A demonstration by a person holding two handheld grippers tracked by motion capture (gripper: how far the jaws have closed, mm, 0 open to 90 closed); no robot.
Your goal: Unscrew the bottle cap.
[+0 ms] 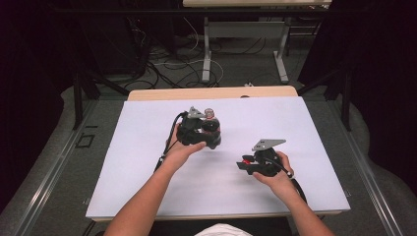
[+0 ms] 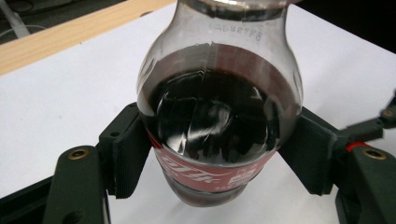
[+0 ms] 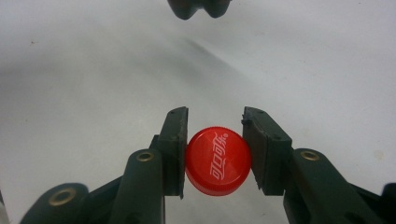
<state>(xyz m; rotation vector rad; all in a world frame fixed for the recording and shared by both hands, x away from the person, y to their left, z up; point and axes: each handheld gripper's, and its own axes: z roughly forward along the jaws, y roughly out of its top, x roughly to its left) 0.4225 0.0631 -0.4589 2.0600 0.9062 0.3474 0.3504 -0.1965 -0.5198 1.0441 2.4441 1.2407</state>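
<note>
The left gripper clamps a cola bottle at its red label, holding it over the middle of the white table. To the right and nearer, the right gripper pinches the bottle's red cap, printed with white Chinese script. The left gripper view shows faint embossed code near the bottle's neck, unreadable from the high view.
</note>
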